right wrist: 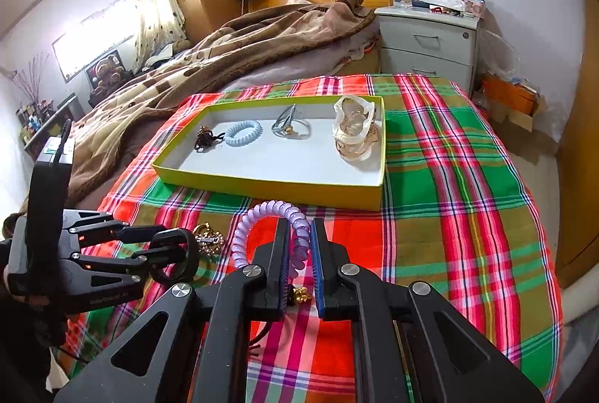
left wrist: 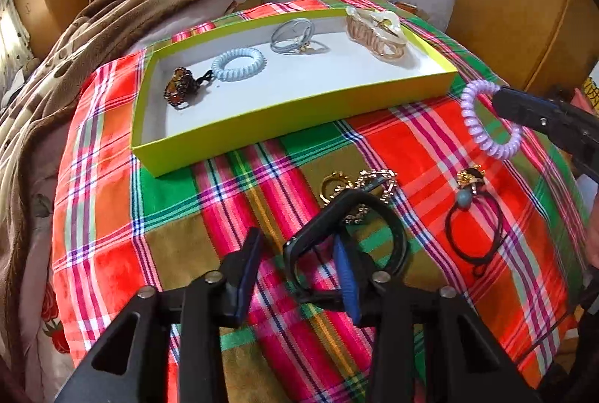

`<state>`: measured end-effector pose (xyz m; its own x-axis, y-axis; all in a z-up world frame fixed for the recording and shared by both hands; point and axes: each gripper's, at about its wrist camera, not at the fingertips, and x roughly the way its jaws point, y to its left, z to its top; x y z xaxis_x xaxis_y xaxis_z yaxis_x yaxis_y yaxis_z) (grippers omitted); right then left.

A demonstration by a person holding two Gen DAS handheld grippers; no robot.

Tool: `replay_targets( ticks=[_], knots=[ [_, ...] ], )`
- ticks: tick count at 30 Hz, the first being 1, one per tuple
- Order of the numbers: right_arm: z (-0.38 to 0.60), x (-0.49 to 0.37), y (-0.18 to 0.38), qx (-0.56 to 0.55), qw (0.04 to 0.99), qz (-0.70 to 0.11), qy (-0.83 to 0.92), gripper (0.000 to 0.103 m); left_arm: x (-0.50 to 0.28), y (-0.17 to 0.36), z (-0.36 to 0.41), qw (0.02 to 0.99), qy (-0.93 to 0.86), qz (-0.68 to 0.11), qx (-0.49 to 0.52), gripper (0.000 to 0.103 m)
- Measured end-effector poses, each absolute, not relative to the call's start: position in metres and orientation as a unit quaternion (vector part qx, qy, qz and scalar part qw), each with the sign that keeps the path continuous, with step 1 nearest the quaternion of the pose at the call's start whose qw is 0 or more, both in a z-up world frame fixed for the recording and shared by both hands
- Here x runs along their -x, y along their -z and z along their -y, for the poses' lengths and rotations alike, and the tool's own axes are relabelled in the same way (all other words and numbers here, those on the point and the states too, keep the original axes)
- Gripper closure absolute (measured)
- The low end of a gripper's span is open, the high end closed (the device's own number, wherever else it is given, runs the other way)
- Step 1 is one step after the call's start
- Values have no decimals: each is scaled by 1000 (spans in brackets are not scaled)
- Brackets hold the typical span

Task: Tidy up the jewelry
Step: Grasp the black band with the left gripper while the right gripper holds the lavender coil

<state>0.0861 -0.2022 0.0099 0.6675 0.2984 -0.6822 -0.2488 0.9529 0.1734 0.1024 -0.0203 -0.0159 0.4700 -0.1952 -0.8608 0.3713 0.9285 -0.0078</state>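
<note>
A yellow-green tray (left wrist: 284, 126) (right wrist: 269, 187) on the plaid cloth holds a brown beaded clip (left wrist: 179, 87), a blue coil hair tie (left wrist: 238, 63) (right wrist: 242, 133), a grey hair tie (left wrist: 293, 35) and a pearly claw clip (left wrist: 377, 30) (right wrist: 353, 126). My right gripper (right wrist: 300, 245) is shut on a purple coil hair tie (right wrist: 262, 223) (left wrist: 483, 118), held above the cloth in front of the tray. My left gripper (left wrist: 299, 253) (right wrist: 176, 253) is open around one side of a black bangle (left wrist: 389, 227); one finger passes through the ring.
Gold chain jewelry (left wrist: 359, 185) (right wrist: 207, 240) lies just past the bangle. A black hair tie with charms (left wrist: 473, 215) lies to its right. A bed with a brown blanket (right wrist: 224, 66) is on the left, and a grey nightstand (right wrist: 426, 43) stands behind.
</note>
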Motion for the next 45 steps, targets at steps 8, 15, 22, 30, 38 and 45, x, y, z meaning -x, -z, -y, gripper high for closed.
replay_targets(
  ticks=[8,15,22,30,38,45],
  knots=[
    [205,-85,-9,-44,912,-378,-150,92,-98,14,17,855,159,-488,-77,83],
    [207,-82,-6,-56,913,-378,-146,92,-91,10,5,859,155,-487,-31,86],
    [206,-81,-10,-58,915,-372,-143,92,-90,1,-6,866,144,-479,-3,86],
    [203,-87,-19,-54,919,-365,-141,92,-97,-14,-25,874,127,-468,27,86],
    [198,-103,-27,-49,923,-358,-134,92,-112,-30,-38,882,113,-455,44,86],
    [195,-126,-30,-44,923,-360,-125,92,-138,-36,-43,884,106,-452,50,86]
  ],
)
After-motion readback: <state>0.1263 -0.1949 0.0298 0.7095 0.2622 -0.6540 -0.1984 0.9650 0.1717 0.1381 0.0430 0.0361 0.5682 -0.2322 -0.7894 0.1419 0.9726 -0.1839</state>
